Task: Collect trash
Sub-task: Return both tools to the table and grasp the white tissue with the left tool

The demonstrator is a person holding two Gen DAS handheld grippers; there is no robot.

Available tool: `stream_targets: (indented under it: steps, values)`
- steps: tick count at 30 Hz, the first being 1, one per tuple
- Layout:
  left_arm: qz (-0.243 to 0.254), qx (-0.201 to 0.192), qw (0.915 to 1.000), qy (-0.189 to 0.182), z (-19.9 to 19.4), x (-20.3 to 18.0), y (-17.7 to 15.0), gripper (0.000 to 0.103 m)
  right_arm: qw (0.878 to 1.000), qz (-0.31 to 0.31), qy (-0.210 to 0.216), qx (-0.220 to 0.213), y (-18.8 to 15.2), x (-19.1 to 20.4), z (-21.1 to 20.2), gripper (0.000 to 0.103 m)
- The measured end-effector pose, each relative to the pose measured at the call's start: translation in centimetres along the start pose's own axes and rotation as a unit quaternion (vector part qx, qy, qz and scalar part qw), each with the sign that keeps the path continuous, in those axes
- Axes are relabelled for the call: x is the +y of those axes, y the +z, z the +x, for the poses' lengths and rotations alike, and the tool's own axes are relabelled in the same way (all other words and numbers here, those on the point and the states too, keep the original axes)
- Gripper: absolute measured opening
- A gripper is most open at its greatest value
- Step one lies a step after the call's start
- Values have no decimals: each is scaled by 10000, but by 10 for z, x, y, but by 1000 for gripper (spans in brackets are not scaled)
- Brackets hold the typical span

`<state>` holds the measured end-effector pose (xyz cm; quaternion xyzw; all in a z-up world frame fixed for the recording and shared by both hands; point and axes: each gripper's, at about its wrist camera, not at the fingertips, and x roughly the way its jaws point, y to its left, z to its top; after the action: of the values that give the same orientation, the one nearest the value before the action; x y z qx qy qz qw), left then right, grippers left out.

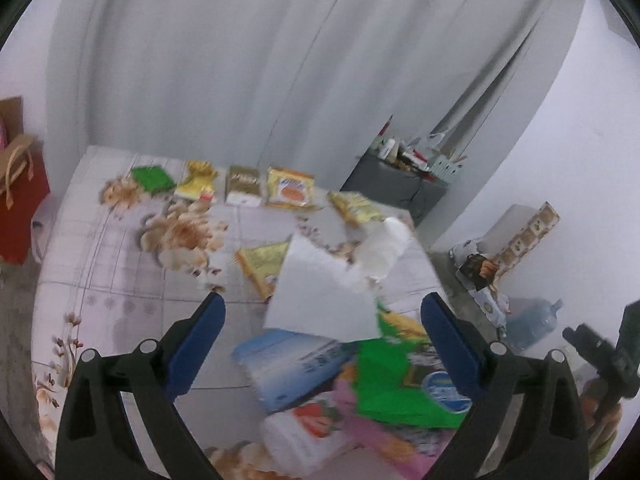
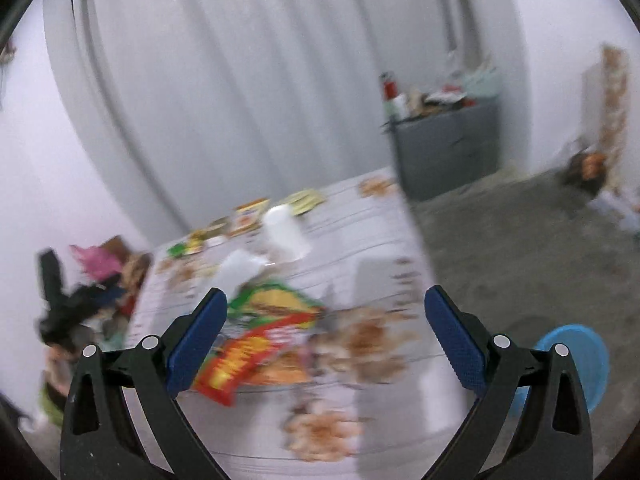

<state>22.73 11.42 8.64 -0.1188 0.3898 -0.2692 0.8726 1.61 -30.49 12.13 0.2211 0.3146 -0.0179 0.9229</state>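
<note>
Both sets of jaws stand wide apart and hold nothing. Left gripper (image 1: 322, 320) hangs over the near heap of trash on the table (image 1: 100, 272); right gripper (image 2: 326, 316) hangs over the snack wrappers, its view smeared by motion blur.

Left wrist view, near heap: a white sheet of paper (image 1: 320, 296) lies tilted on top, overlapping a blue-and-white carton (image 1: 292, 364). Beside that, a green wrapper (image 1: 392, 384) and a pink wrapper (image 1: 384, 436), with a white packet printed with red fruit (image 1: 308, 432) nearest me. A crumpled white tissue (image 1: 384, 248) sits just beyond the sheet. A yellow wrapper (image 1: 264, 264) pokes out from under the sheet's far edge. Along the far side, a row of flat packets: green packet (image 1: 154, 178), orange biscuit packet (image 1: 290, 190) and others between them.

Right wrist view: a red-and-yellow snack wrapper (image 2: 244, 360) lies touching a green-edged wrapper (image 2: 276, 300), both by the left finger. Further print unreadable.

Handling, my judgement: all of this looks light and thin. Foil wrappers will be slick and crinkly, apt to slide out of a flat pinch, so I would take a raised or folded edge. The sheet is floppy; its lifted corner is the best hold. The tissue is soft and will crush anywhere. The carton looks stiffest, so grip across an edge.

A blue bin (image 2: 576, 360) sits on the floor to the right, a likely drop point.
</note>
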Motion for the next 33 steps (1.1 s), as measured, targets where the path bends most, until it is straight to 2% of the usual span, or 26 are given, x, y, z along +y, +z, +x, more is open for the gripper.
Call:
stream_targets:
  steps: [3, 6, 13, 17, 25, 27, 33]
  values:
    - [-51, 134, 9999, -69, 15, 12, 0, 96, 9991, 36, 296, 308, 12, 11, 25, 95]
    - [-98, 546, 9981, -254, 43, 24, 3, 95, 9976, 27, 423, 542, 21, 23, 48, 95]
    - [-192, 1570, 9867, -368, 112, 37, 13, 77, 9893, 88, 683, 1289, 45, 45, 112, 95]
    - [-226, 2049, 9782, -237, 143, 43, 14, 67, 9815, 229, 560, 1815, 54, 52, 166, 95]
    - [-8, 2440, 9696, -185, 166, 39, 6, 49, 9658, 480, 255, 2535, 57, 53, 234, 93]
    - [63, 2500, 9681, -157, 168, 38, 3, 35, 9627, 492, 158, 2657, 55, 53, 245, 92]
    - [278, 2476, 9684, -144, 170, 33, 2, 11, 9542, 538, -8, 2942, 46, 51, 265, 87]
